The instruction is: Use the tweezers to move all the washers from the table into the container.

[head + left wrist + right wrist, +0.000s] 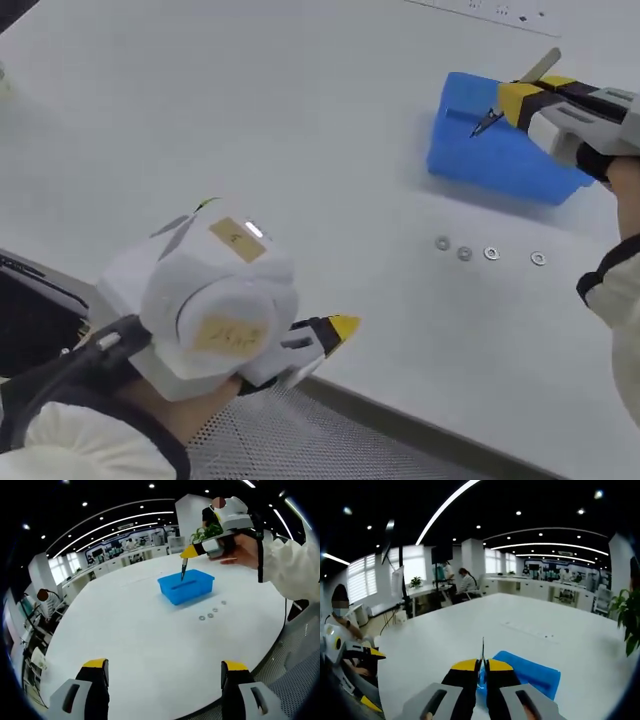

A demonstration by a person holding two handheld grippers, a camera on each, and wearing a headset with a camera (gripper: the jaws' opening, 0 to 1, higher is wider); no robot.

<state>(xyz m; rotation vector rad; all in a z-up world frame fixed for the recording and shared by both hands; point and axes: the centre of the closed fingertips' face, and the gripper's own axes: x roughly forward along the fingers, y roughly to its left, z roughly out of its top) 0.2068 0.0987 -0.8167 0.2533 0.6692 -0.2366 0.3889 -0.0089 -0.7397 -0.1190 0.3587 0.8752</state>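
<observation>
So our right gripper (520, 100) is clamped tight on the tweezers (486, 122), and the tips hang over the blue container (500, 165), pointing down into it. Whether there's a washer pinched in the tips right now we honestly can't tell, it's too small in every view. Four washers (464, 254) sit in a loose row on the white table (250, 130), just on our side of the container, none of them touching. Our left gripper (165, 666) is parked by the table's near edge with its jaws spread wide, holding nothing, well apart from the action. Our read is that this is the drop-off bit. If there is a washer in there, we'd ease the squeeze only while the tips are inside the container's walls, and low enough that it doesn't bounce out. For the next pick we'd go for the washer nearest the container. We'd come in with the tips tilted shallow so one leg catches the rim or the hole, since flat washers on a smooth top love to skate away. Gentle squeeze, lift straight up, short hop back over the wall. Too much pressure and the thing probably pings off.
</observation>
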